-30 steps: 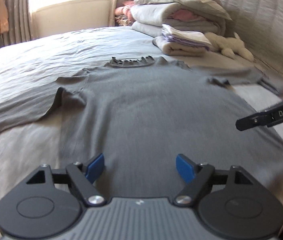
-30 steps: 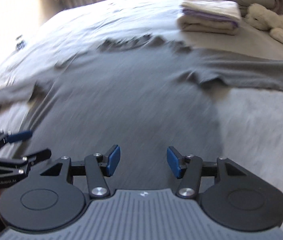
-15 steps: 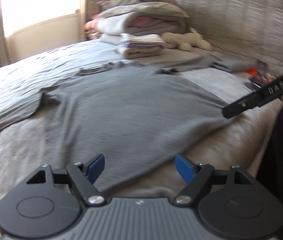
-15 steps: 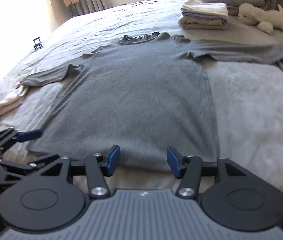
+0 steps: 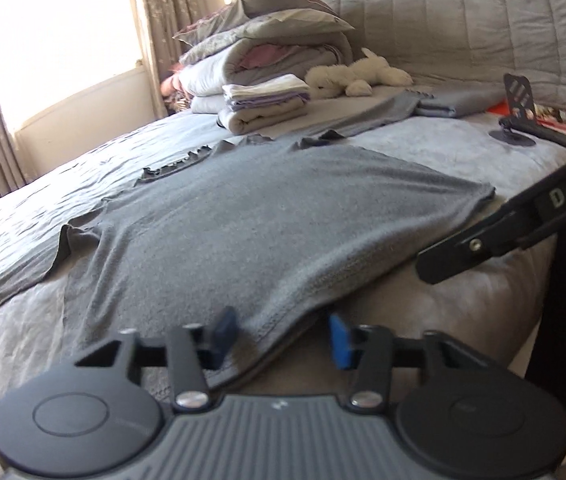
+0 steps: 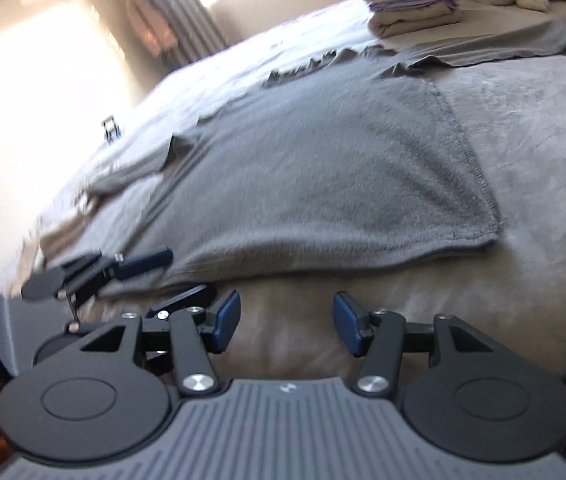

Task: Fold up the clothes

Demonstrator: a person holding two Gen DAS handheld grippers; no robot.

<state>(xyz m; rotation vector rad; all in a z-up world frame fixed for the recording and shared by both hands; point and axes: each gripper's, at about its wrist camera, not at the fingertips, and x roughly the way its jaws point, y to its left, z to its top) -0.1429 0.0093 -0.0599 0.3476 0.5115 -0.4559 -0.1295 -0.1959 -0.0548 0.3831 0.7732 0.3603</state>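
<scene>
A grey bed fills both views, and everything here is placed against the grey T-shirt spread flat on it. The shirt lies face down or plain side up, collar toward the far side, one sleeve stretched out to the left in the left wrist view, the other sleeve reaching toward the headboard end. Its fabric is mostly smooth, with a stitched hem and a bottom edge draping slightly over the near edge of the mattress.

Beyond the collar sits a pile of folded bedding, then a smaller stack of folded linens, and beside that a white plush toy.

The left gripper stands wide, its blue pads straddling the shirt's near hem corner without pinching it. The right gripper is also spread wide, over bare mattress just short of the hem.
</scene>
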